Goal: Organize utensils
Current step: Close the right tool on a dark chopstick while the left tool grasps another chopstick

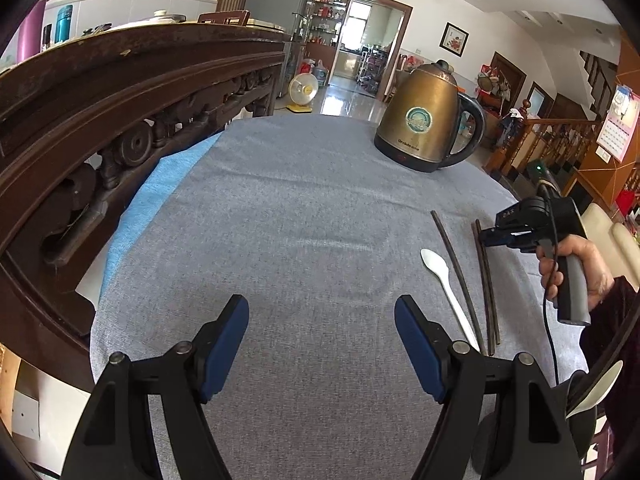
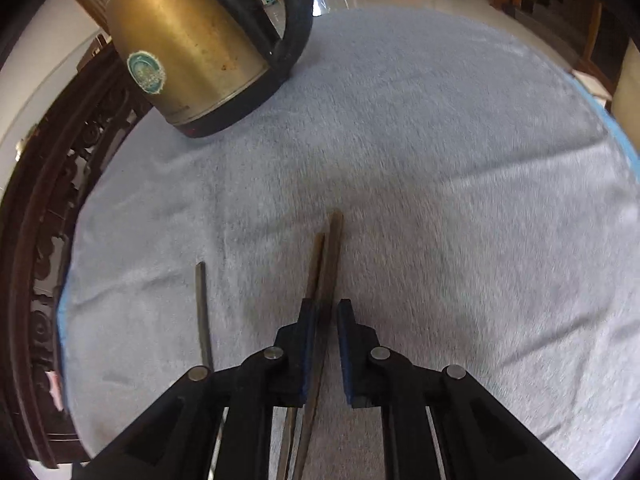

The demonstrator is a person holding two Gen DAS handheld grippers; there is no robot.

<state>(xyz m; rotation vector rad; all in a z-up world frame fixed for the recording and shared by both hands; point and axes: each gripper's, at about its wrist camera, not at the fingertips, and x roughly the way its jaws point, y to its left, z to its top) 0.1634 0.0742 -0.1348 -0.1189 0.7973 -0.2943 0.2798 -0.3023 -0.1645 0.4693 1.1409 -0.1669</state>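
Note:
Three dark chopsticks and a white spoon lie on the grey cloth. A single chopstick rests beside the spoon. To its right lies a pair of chopsticks, close together. My right gripper points steeply down at the pair's far end. Its jaws have narrowed around both sticks, the pads against them while they still lie on the cloth. My left gripper hovers open over bare cloth, left of the spoon, with nothing between its fingers.
A brass electric kettle stands at the far side of the cloth. Carved dark wooden furniture runs along the left. A person's hand grips the right gripper's handle. Another white spoon-like piece shows at the lower right edge.

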